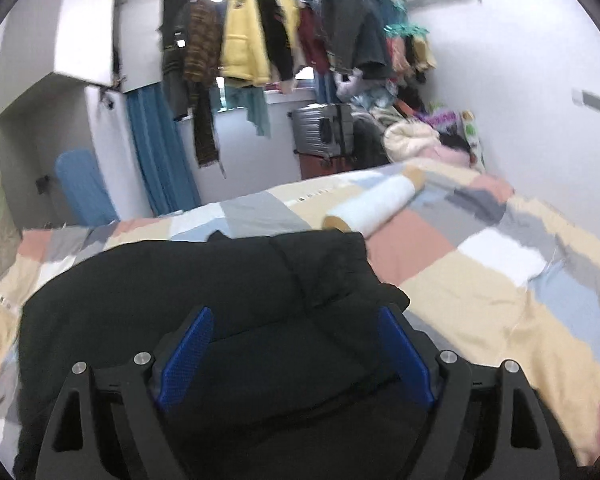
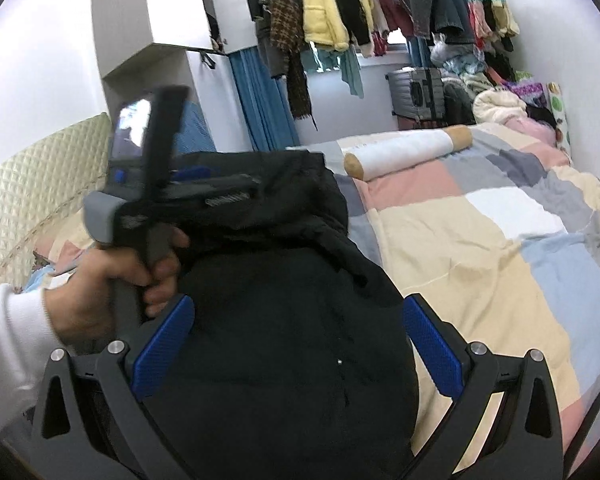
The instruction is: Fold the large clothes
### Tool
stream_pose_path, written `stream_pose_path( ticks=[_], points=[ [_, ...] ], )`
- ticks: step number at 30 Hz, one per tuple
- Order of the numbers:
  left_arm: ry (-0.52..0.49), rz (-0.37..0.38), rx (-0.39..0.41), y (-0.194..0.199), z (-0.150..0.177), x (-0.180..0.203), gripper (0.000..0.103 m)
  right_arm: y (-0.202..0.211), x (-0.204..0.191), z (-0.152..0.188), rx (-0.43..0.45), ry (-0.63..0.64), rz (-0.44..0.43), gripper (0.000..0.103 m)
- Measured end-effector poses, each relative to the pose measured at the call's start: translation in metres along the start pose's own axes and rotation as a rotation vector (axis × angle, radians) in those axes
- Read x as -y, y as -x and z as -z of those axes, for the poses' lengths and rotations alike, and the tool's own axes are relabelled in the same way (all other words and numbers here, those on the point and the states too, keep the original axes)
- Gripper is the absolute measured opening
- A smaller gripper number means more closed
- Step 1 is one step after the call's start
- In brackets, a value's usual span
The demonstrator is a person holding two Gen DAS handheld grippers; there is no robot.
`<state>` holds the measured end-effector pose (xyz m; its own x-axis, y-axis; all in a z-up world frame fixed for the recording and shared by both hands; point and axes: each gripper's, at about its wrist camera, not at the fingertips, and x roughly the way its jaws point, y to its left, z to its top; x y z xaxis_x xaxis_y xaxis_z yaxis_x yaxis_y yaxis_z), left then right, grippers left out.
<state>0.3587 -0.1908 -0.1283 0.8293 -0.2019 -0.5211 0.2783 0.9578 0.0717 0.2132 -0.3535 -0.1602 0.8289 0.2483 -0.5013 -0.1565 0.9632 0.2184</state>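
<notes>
A large black padded garment lies bunched on the patchwork bed; it also shows in the right wrist view. My left gripper is open just above the garment, blue pads wide apart with black fabric between and below them. My right gripper is open over the garment's near part, its blue pads spread. In the right wrist view the left gripper's body is held in a hand above the garment's far end; its fingertips are hidden there.
A patchwork quilt covers the bed. A white bolster pillow lies beyond the garment. Hanging clothes, a suitcase and a clothes pile stand at the back. A quilted headboard is at left.
</notes>
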Motion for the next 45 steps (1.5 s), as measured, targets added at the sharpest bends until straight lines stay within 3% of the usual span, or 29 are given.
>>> stream_pose_path(
  ticks=[8,13,21,29,35,45],
  points=[
    [0.122,-0.032,0.05,0.101,-0.023,-0.057,0.084,0.023,-0.021,-0.002,0.075,0.053,-0.021,0.103],
    [0.152,0.0,0.046,0.158,-0.03,-0.079,0.084,0.033,-0.032,-0.009,0.082,0.075,-0.044,0.103],
    [0.225,0.023,0.065,0.244,0.004,-0.113,0.084,0.066,-0.051,-0.012,0.097,0.104,-0.08,0.103],
    [0.314,0.016,0.06,0.271,0.056,-0.148,0.084,0.09,-0.079,0.005,0.104,0.137,-0.094,0.103],
    [0.334,-0.005,0.026,0.279,0.09,-0.163,0.084,0.085,-0.076,0.009,0.091,0.13,-0.087,0.103],
    [0.458,-0.052,-0.147,0.262,0.155,-0.213,0.084,0.055,-0.065,0.01,-0.031,0.096,-0.068,0.103]
  ],
)
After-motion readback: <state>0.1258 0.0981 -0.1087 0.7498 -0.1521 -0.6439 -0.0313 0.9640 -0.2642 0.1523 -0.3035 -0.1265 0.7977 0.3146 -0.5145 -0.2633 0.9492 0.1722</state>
